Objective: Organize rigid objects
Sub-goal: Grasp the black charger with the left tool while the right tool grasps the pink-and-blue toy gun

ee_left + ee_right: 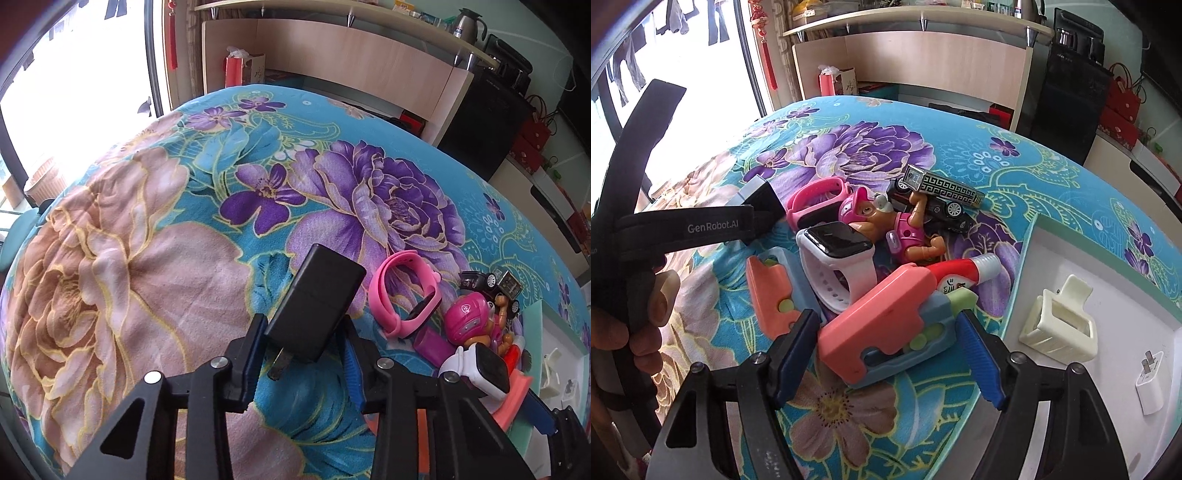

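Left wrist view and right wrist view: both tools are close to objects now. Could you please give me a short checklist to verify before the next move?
1. Black charger sits between the left tool's fingers, tilted, prongs down: ok.
2. Prongs clear of the blanket: cannot tell.
3. Right tool straddles the coral-and-blue toy: ok.
4. Right pads pressing on that toy: cannot tell.
5. Toy free of its neighbours: not ok, the red tube lies against it.
6. White tray has bare room beside the cream clip and white charger: ok.
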{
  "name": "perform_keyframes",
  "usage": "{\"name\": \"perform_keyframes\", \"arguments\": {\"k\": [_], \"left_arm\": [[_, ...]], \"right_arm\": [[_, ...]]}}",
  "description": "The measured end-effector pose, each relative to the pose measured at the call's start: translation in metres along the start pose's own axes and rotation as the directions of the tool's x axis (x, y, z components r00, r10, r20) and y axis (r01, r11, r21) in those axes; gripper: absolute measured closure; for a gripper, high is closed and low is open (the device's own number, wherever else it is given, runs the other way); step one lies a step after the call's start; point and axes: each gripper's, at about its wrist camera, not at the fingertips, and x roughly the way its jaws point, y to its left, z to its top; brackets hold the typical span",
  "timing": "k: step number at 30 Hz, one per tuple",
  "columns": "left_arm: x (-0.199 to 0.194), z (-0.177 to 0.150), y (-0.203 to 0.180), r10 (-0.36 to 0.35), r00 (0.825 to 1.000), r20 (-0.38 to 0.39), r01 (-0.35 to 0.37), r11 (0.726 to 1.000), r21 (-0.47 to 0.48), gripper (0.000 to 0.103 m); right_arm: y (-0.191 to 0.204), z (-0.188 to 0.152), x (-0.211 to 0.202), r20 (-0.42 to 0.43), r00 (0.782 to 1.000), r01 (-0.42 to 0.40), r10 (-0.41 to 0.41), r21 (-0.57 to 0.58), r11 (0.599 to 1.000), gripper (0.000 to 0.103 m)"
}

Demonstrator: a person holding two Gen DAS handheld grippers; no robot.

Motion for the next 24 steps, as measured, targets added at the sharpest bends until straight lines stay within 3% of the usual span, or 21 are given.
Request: {"name": "perform_keyframes", "arguments": {"k": [3,11,12,13,17,19,24], "left_arm": [[-0.001,0.001,0.0,0.011,1.0,0.006,-0.011,1.0,0.003,0.069],[-0.008,0.002,0.006,0.003,1.0,0.018,-0.002,0.999,-0.034,0.071],[-0.009,0.002,0.007,0.001,1.0,0.02,-0.001,0.999,-0.036,0.071],[-0.01,0.002,0.006,0.0,1.0,0.023,0.001,0.999,-0.036,0.071],[-0.013,0.002,0.004,-0.006,1.0,0.031,0.006,1.0,-0.027,0.071],[-0.012,0.002,0.003,-0.005,1.0,0.027,0.005,1.0,-0.023,0.071],[-0.014,0.002,0.003,-0.007,0.999,0.034,0.008,1.0,-0.028,0.071]], "right_arm": [[0.001,0.0,0.0,0.001,1.0,0.006,-0.006,-0.008,1.0,0.026],[0.003,-0.001,-0.002,0.011,1.0,0.024,-0.024,-0.009,1.0,0.027],[0.002,0.0,-0.004,0.017,1.0,0.019,-0.019,-0.002,1.0,0.044],[-0.001,0.0,-0.004,0.017,0.999,0.027,-0.027,0.012,1.0,0.051],[-0.009,0.001,-0.003,0.017,1.0,0.011,-0.012,0.059,0.998,0.053],[-0.011,0.001,-0.005,0.024,1.0,0.014,-0.016,0.074,0.997,0.06],[-0.019,0.003,-0.009,0.042,0.999,0.017,-0.022,0.117,0.993,0.064]]}}
